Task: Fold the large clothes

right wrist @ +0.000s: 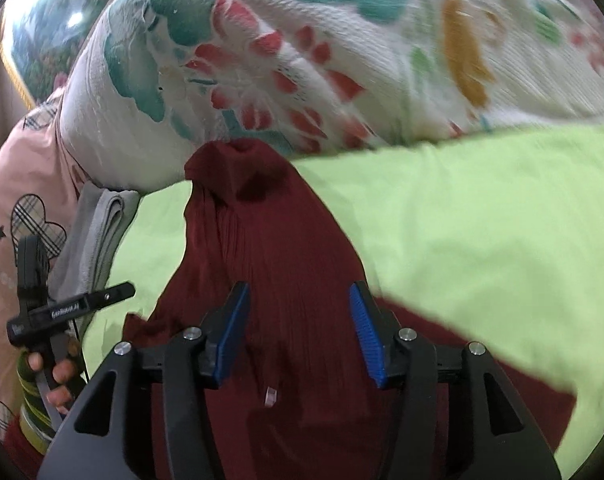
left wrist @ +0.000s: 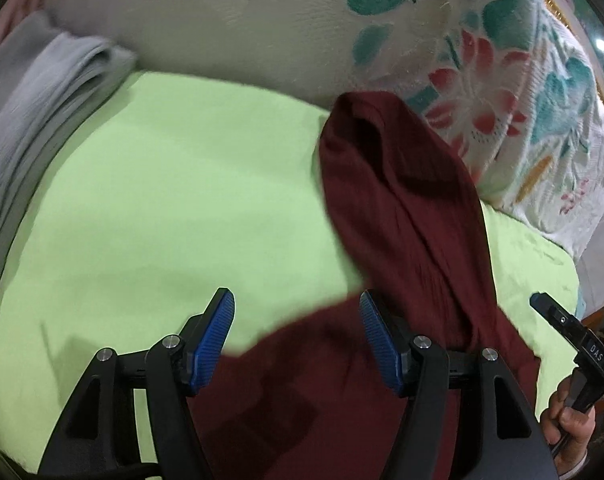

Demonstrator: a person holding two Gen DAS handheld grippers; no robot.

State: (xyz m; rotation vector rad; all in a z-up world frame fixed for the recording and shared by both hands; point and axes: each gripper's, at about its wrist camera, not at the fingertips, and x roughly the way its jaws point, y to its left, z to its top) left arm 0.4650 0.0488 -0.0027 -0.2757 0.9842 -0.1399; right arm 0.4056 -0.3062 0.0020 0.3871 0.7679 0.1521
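Observation:
A dark red garment (left wrist: pixel 401 208) lies in a long folded strip on the lime green bedsheet (left wrist: pixel 162 200), its far end against the flowered quilt. My left gripper (left wrist: pixel 298 332) hovers over the garment's near edge, open, nothing between its blue pads. In the right wrist view the same red garment (right wrist: pixel 270 248) runs away from me. My right gripper (right wrist: pixel 300 328) is open above it, the cloth lying under the fingers and not pinched. The other gripper and a hand (right wrist: pixel 58 376) show at the left edge there, and at the right edge of the left wrist view, a hand (left wrist: pixel 569 424).
A white quilt with teal and red flowers (left wrist: pixel 501 92) is heaped along the far side. Folded grey cloth (left wrist: pixel 42 112) lies at the left of the sheet. A pink pillow with plaid hearts (right wrist: pixel 26 200) sits behind the grey cloth.

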